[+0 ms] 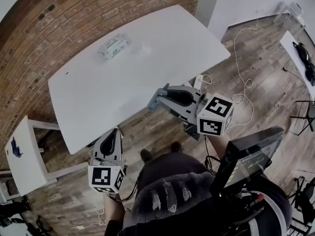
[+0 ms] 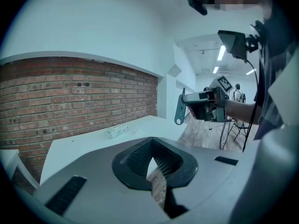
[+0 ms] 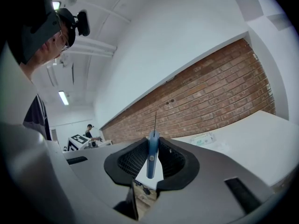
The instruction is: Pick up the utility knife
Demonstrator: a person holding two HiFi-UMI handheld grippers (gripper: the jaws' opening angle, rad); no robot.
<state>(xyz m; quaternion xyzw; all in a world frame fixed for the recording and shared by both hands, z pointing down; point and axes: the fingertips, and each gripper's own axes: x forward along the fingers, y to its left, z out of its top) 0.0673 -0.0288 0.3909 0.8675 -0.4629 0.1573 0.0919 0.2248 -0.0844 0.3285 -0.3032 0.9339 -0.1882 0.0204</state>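
Just off the counter's [image 1: 147, 58] near edge, the head view showed the right tool [image 1: 164, 96] clamping the utility knife [image 1: 153, 103], lifted clear. The left gripper view showed the left tool [image 2: 150, 161] closed, empty. The right gripper view showed the blade [image 3: 155, 120] out; a firm, steady squeeze seemed wise.

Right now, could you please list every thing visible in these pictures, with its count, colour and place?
rectangular white table: one, white, beside the brick wall.
small flat packet: one, white and green, on the table's far part.
thin cable: one, white, on the wooden floor right of the table.
slim blue utility knife: one, blue, clamped in the right gripper, off the table.
left gripper: one, grey, shut, empty, near the table's edge.
right gripper: one, grey, shut on the knife.
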